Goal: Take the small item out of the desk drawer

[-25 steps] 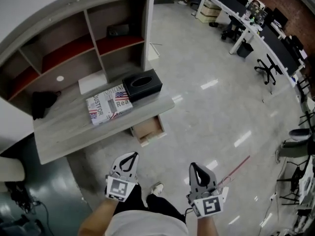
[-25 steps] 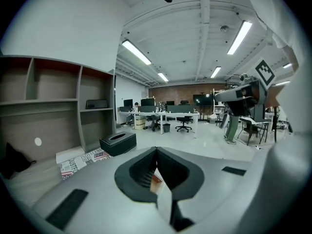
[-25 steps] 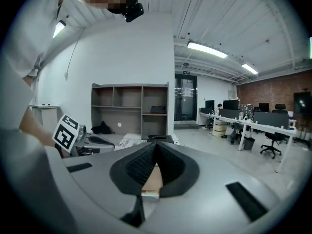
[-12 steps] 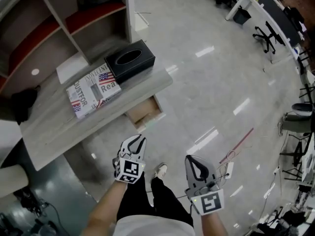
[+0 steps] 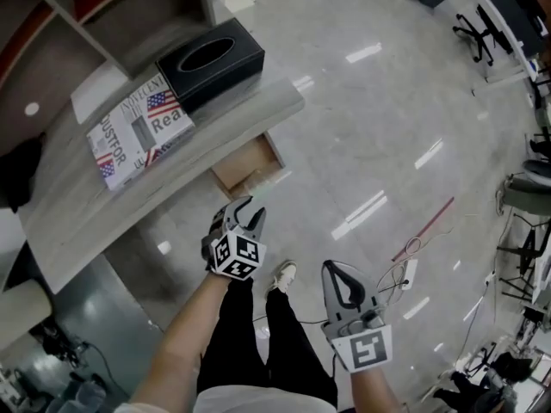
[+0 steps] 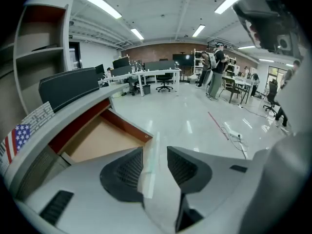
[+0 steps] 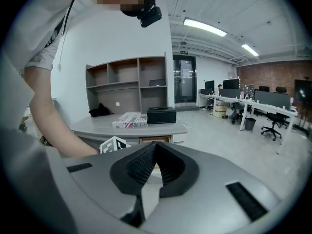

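The desk drawer [image 5: 245, 166] stands pulled out under the grey desk [image 5: 129, 205]. Its tan bottom [image 6: 100, 138] looks bare where it shows, and I see no small item. My left gripper [image 5: 250, 207] hovers just in front of the drawer, over the floor. Its jaws are opening [image 6: 155, 162], with a clear gap between the ribbed pads. Only a pale, see-through strip shows in that gap; I cannot tell what it is. My right gripper [image 5: 337, 284] hangs lower right, by the person's leg, its pads [image 7: 155, 152] shut together on nothing.
On the desk sit a black tissue box [image 5: 209, 63] and a newspaper-print box [image 5: 138, 132]. A black bag [image 5: 17, 166] lies at its left end, below a shelf unit [image 5: 129, 7]. A cable and power strip [image 5: 405, 269] lie on the glossy floor to the right.
The desk has slid up and left in the head view. My left gripper has moved forward towards the drawer and its jaws have parted. The right gripper has stayed low and shut.
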`<state>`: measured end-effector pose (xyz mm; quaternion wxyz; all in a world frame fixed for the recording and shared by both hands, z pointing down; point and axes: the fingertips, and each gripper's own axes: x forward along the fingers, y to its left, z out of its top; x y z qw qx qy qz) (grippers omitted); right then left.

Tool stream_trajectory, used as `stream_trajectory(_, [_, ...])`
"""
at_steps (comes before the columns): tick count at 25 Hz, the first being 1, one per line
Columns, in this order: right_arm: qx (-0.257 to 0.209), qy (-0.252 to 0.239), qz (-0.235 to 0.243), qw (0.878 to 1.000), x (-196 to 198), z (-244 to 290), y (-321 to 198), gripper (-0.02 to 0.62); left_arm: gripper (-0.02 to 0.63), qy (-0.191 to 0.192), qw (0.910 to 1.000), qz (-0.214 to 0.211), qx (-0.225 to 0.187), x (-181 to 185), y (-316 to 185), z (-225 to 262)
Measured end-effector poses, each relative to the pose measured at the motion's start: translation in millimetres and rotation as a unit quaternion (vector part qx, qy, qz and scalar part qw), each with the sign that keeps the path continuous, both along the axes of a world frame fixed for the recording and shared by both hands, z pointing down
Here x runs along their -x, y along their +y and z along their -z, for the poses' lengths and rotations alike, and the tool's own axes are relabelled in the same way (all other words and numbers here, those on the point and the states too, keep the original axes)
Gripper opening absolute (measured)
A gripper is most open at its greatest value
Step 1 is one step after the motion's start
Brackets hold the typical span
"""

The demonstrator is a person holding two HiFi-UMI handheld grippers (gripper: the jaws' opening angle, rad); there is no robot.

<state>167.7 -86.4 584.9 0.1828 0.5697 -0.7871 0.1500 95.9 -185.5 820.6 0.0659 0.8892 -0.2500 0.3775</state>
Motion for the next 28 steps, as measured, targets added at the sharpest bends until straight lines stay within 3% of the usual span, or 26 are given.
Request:
stream_trajectory(7, [0.008,-0.011,-0.01,1.0,-13,-30,3,0.02,0.172,-0.07,0.9969,-0.036,0.005,-14,-3,-54])
stream_trajectory(20, [0.008,-0.018,-0.031,0.999,-37,-40,19,0.02,0.167,-0.116,0.9927,-0.035,-0.002,-27,-19,-75])
stream_trajectory(25, [0.007,-0.018,-0.033,0.999,-43,-41,24,0.02,0.039,-0.134,0.9906,-0.027,-0.004,-23,-21,-77])
stream_trajectory(28, [0.005,-0.018,-0.033,0.999,-43,-40,25,0.02,0.018,-0.135,0.9906,-0.021,-0.001,-18,-23,-77])
